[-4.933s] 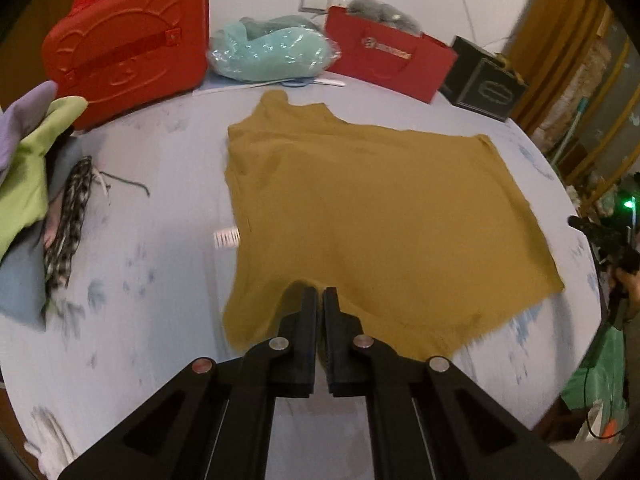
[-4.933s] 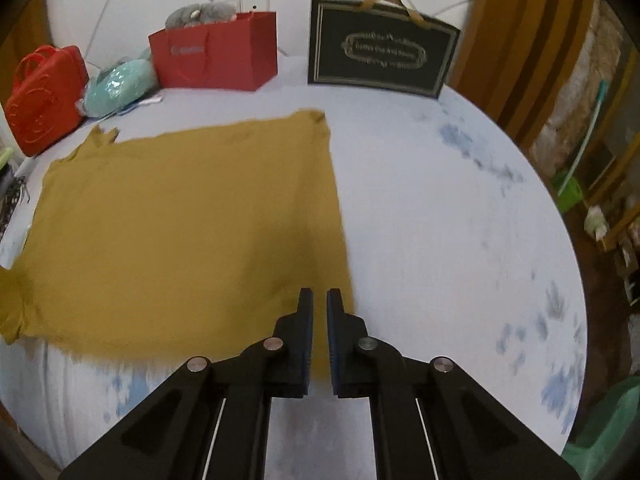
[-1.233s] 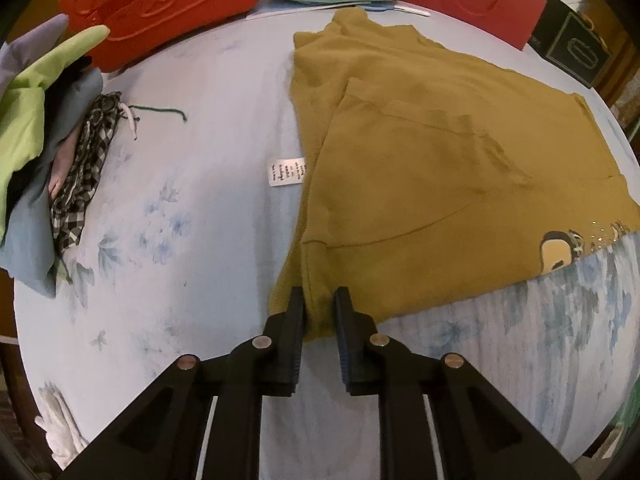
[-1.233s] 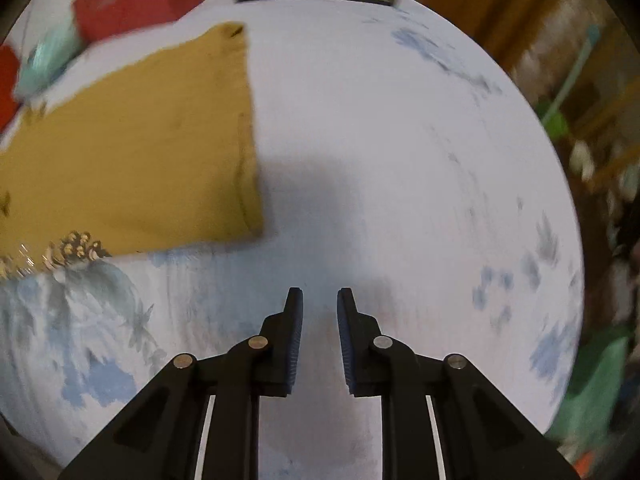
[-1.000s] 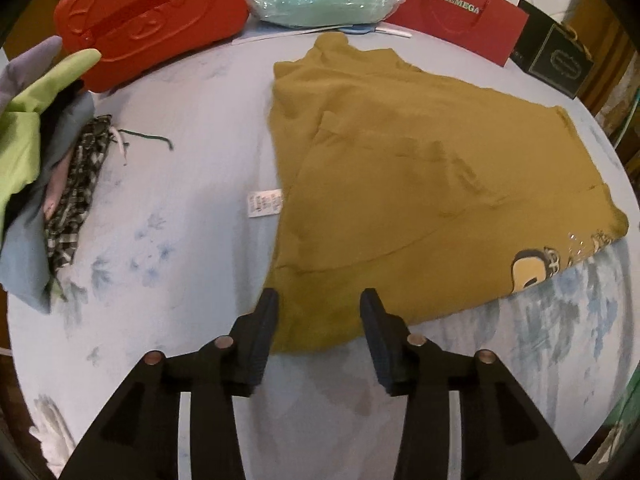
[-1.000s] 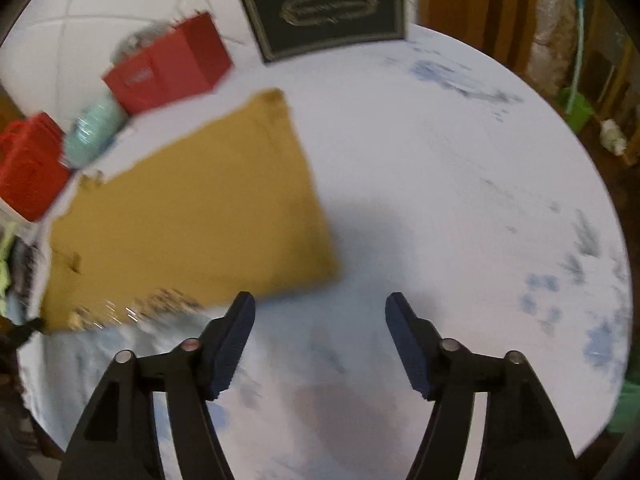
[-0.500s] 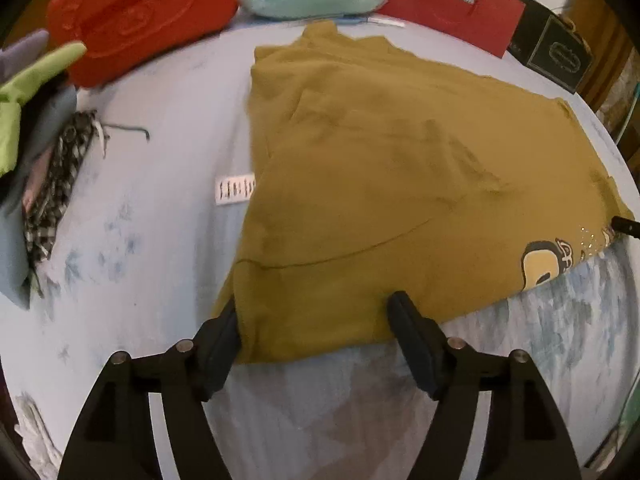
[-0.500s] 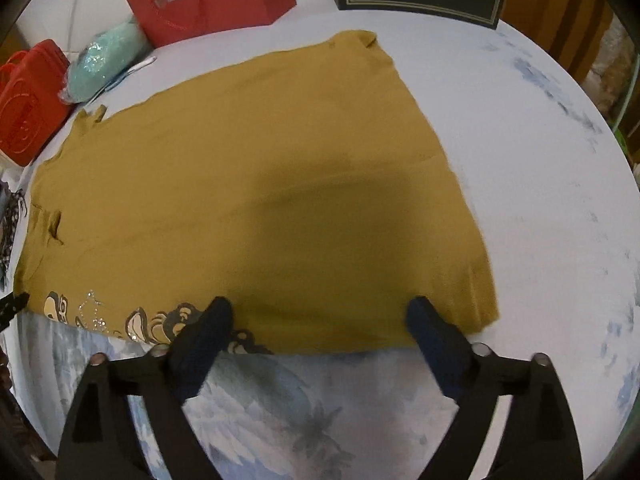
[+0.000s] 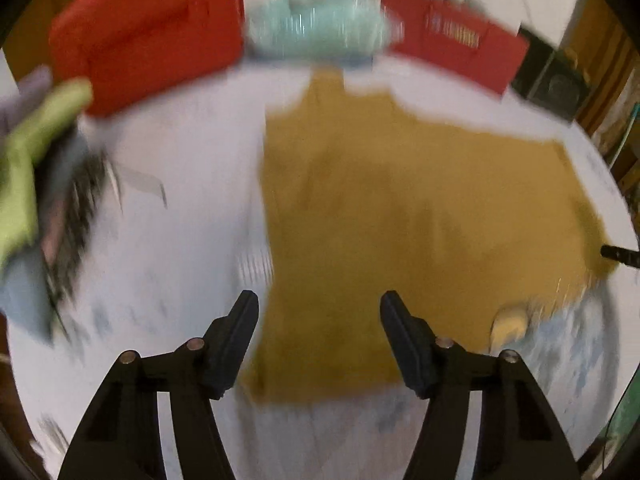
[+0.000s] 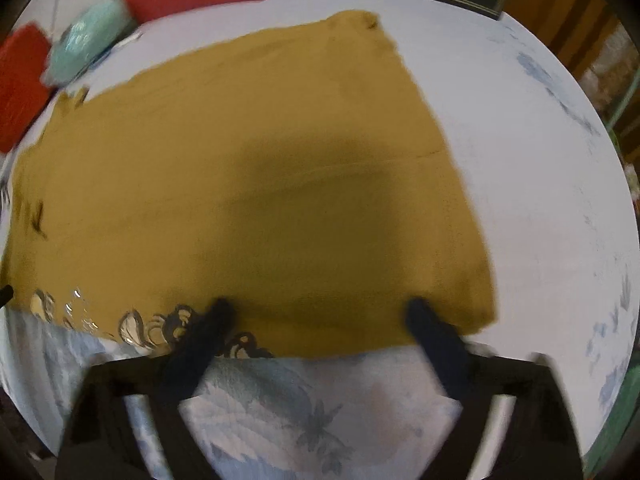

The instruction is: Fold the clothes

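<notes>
**Both jaws spread over the near hem of the mustard shirt; left view heavily blurred**

Left-wrist view, left to right. The counter's left edge carries a heap of clothes (image 9: pixel 36 184): a lime-green piece on top, grey and a dark checked fabric beneath, individual garments not separable through the motion blur. Behind it, at the far left edge, a red case (image 9: pixel 148 36). A small pale tag (image 9: pixel 256 266) lies on the counter (image 9: pixel 180 208) just beside the shirt's left edge; print unreadable. The mustard shirt (image 9: pixel 420 216) lies flat across the counter's middle, its near hem close to the near edge. The left gripper (image 9: pixel 319 332) hangs above the shirt's near-left corner, jaws apart with nothing pinched, having just been closing slightly; cloth shows in the gap, contact not determinable. At the far edge: a teal bundle (image 9: pixel 316 32), a red paper bag (image 9: pixel 452 48) with smeared lettering, a dark box (image 9: pixel 556 84) cut by the frame. A black tip enters at the right rim beside the shirt's right end; likely the other gripper, not confirmable.

Right-wrist view, left to right. The shirt's left end is cut off by the frame. A printed motif (image 10: pixel 136 326) runs along the near hem, partly hidden behind the left finger. The right gripper (image 10: pixel 320 320) sits low at the hem, fingers blurred, jaws spread wide and just narrowing from wider; the tips overlap the hem edge, whether they press on it cannot be told. A shadow darkens the shirt's centre. Right of the shirt, bare floral-print counter.
</notes>
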`<state>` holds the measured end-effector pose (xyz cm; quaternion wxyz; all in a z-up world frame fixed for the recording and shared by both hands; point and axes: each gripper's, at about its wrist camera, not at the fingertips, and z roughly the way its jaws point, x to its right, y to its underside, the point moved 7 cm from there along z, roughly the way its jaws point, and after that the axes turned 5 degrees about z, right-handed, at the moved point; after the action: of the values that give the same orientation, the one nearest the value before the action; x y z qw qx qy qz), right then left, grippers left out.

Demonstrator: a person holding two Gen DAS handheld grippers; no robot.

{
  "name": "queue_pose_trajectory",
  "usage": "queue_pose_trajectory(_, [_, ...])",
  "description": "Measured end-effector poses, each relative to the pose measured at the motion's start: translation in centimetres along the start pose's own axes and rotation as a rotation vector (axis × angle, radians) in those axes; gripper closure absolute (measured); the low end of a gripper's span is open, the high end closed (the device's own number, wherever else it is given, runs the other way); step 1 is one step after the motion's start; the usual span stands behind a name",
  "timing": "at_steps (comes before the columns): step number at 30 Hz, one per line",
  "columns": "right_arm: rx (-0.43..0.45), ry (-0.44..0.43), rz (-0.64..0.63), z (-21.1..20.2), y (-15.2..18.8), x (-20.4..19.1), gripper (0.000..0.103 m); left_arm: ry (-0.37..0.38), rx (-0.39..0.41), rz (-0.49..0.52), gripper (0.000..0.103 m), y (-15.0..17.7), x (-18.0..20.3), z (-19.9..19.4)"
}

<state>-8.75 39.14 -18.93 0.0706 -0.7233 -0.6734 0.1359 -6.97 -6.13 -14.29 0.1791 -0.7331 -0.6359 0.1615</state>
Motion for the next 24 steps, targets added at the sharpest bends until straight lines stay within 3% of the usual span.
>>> queue_pose_trajectory(2, [0.068, -0.011, -0.008, -1.9, -1.9, 0.3, 0.036, -0.003, 0.055, 0.005, 0.035, -4.1, -0.5, 0.0])
queue_pose_trajectory(5, [0.160, -0.011, -0.020, -3.8, -6.6, 0.4, 0.036, -0.024, 0.066, 0.025, 0.034, -10.0, -0.2, 3.7])
queue_pose_trajectory(10, [0.203, 0.016, -0.014, -3.0, -13.2, 0.5, 0.032, -0.016, -0.018, -0.007, 0.034, -14.9, -2.7, 8.4])
queue_pose_trajectory(16, [0.140, 0.033, 0.001, 1.8, -18.7, 0.1, 0.032, 0.001, -0.052, -0.013, 0.034, -17.4, -3.1, 12.7])
queue_pose_trajectory(24, [0.093, 0.036, 0.001, 5.4, -21.3, -0.5, 0.030, 0.025, -0.062, 0.004, 0.034, -19.7, -2.9, 16.3])
